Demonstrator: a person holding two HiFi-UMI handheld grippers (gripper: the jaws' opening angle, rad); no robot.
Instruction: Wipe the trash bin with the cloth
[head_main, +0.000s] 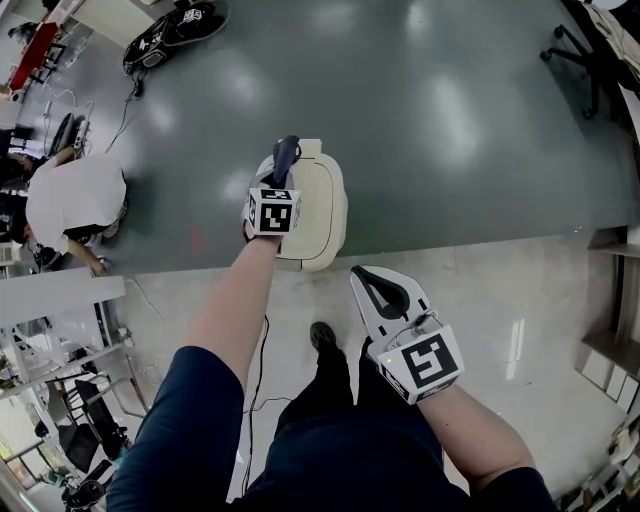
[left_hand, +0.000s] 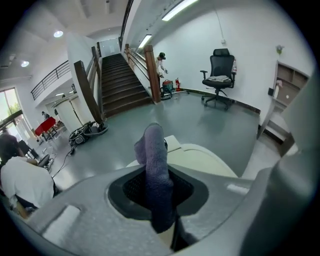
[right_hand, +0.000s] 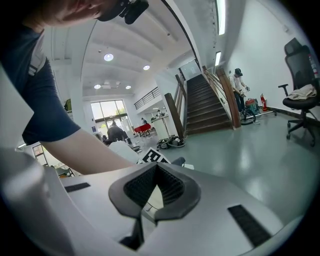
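Observation:
In the head view a cream trash bin (head_main: 318, 215) with a rounded lid stands on the grey floor just ahead of me. My left gripper (head_main: 284, 170) hangs over its top, shut on a purple-grey cloth (head_main: 288, 152) that sticks out past the fingertips. The left gripper view shows the cloth (left_hand: 154, 150) pinched upright in the left gripper (left_hand: 158, 172), with the bin lid (left_hand: 210, 161) right beyond it. My right gripper (head_main: 360, 275) is held lower, near my legs and right of the bin, jaws together and empty. In its own view the right gripper (right_hand: 156, 167) holds nothing.
A person in a white shirt (head_main: 75, 198) crouches at the left. A dark machine with a cable (head_main: 170, 30) lies at the far left, and an office chair (head_main: 582, 52) stands far right. Shelving (head_main: 612, 345) lines the right edge. A staircase (left_hand: 120, 85) rises beyond the bin.

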